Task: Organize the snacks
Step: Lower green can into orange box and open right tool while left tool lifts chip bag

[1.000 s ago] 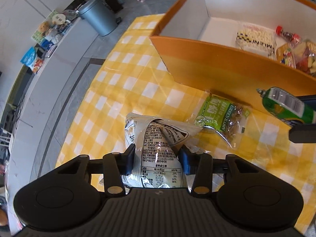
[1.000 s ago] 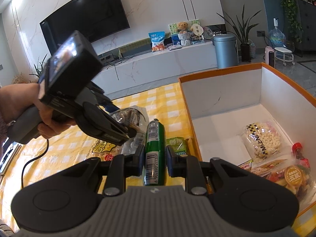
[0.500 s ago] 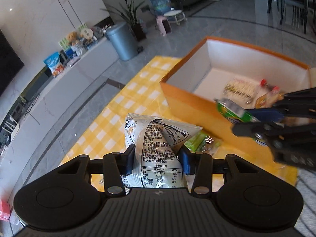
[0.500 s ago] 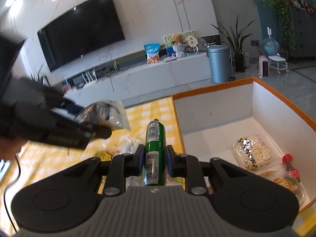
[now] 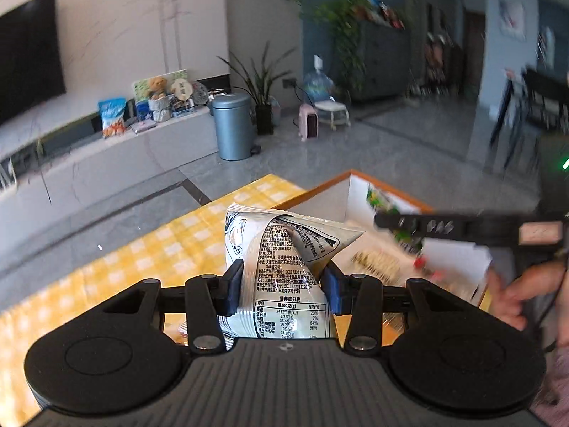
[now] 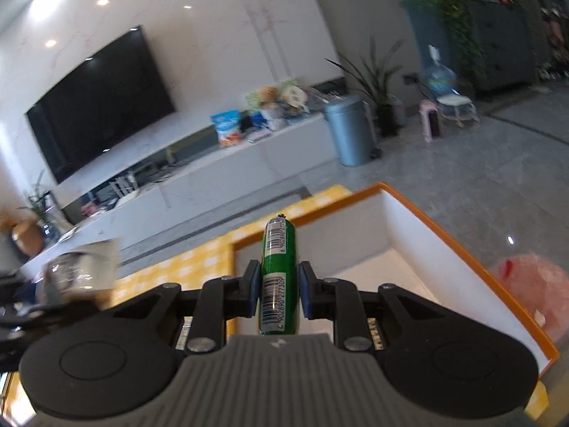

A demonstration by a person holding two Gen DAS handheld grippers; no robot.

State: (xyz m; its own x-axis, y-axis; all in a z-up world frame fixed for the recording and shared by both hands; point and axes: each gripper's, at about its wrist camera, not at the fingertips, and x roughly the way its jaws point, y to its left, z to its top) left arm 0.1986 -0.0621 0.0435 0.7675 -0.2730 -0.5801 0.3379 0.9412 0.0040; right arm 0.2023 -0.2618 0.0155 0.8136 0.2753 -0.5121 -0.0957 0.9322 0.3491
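Left wrist view — silver snack bag point(image 5: 281, 267) now raised, nearer orange box point(image 5: 320, 186).

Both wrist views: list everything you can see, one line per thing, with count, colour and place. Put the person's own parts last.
snack bag: one, silver-white with black print, clamped in the left gripper
green tube: one, green with barcodes, clamped in the right gripper
box: one, orange outside, white inside, on the tablecloth
packets in the box: several, blurred, mixed colours, on the box floor
tablecloth: one, yellow-and-white check, under the box
bin: one, grey-blue, on the floor by the counter
television: one, black, on the wall
teddy bear: one, brown, on the counter
left gripper: one, black, shut on the bag
right gripper: one, black, shut on the tube
hand: one, right edge of left view
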